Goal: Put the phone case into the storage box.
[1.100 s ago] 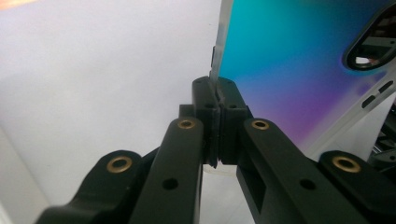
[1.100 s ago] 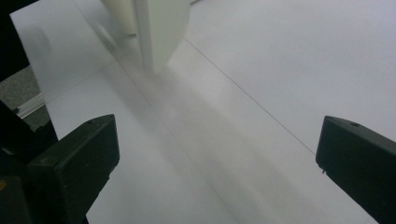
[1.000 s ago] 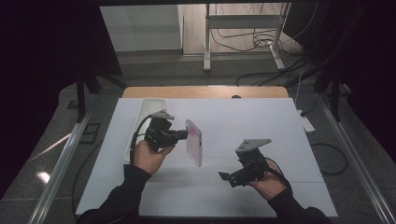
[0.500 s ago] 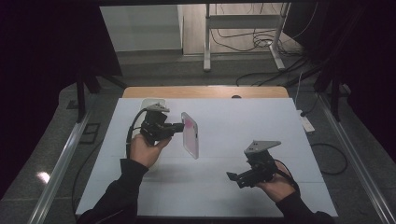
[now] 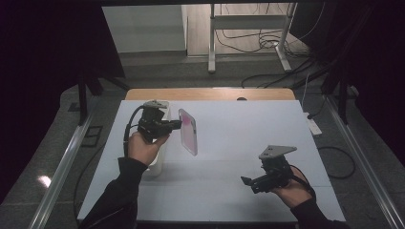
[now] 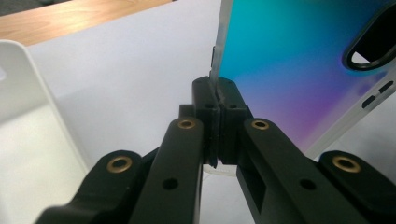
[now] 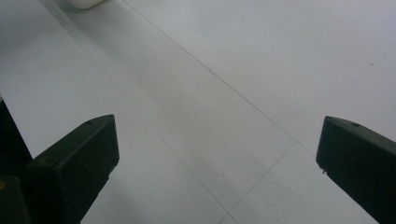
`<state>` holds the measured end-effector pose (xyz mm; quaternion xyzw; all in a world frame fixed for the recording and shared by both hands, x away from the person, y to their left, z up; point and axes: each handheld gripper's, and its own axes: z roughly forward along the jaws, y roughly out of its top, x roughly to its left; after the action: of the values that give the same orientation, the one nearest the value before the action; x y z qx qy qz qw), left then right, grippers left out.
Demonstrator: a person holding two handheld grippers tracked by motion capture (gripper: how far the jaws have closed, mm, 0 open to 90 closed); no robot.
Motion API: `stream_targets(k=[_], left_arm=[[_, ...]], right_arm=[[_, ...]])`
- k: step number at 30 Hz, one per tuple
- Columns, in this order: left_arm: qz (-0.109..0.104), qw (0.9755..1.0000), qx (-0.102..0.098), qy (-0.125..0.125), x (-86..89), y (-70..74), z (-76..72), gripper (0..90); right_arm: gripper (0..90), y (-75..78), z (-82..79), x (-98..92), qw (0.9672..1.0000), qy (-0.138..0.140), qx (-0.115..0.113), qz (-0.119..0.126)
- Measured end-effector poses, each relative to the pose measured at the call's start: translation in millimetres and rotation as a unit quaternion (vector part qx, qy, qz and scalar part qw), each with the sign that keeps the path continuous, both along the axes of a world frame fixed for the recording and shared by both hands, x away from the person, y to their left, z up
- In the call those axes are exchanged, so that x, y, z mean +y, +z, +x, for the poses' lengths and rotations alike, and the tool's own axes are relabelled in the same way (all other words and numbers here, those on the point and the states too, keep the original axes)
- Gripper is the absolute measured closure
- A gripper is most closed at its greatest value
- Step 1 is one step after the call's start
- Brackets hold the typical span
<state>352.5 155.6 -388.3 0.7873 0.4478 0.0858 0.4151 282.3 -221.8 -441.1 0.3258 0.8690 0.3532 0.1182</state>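
Only the white tray (image 5: 160, 162) blocks the table's (image 5: 248, 129) left edge.

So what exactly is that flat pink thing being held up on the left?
It looks like a phone case: a thin panel, pink from above, blue-to-purple up close, with a pale rim, an oval camera cutout and side button slots. The left gripper pinches its edge with shut jaws, holding it on edge above the white table, beside a white tray.

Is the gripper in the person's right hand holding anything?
No: the right gripper has its jaws spread wide apart in its own view, with bare white table between them.
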Motion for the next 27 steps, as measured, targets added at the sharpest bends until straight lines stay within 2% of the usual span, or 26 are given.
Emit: stream_targets(k=[13,27], left_arm=[[-0.002,0.9993,-0.003,0.038,21.2,6.1,7.2,88.5],[0.003,0.9976,-0.011,0.069,43.5,13.8,13.8,88.5]], right_arm=[[0.0,-2.4,-1.8,-22.3,0.9995,-0.031,-0.009,-0.006],[0.0,-5.5,-4.1,-45.7,0.9975,-0.070,-0.008,0.001]])
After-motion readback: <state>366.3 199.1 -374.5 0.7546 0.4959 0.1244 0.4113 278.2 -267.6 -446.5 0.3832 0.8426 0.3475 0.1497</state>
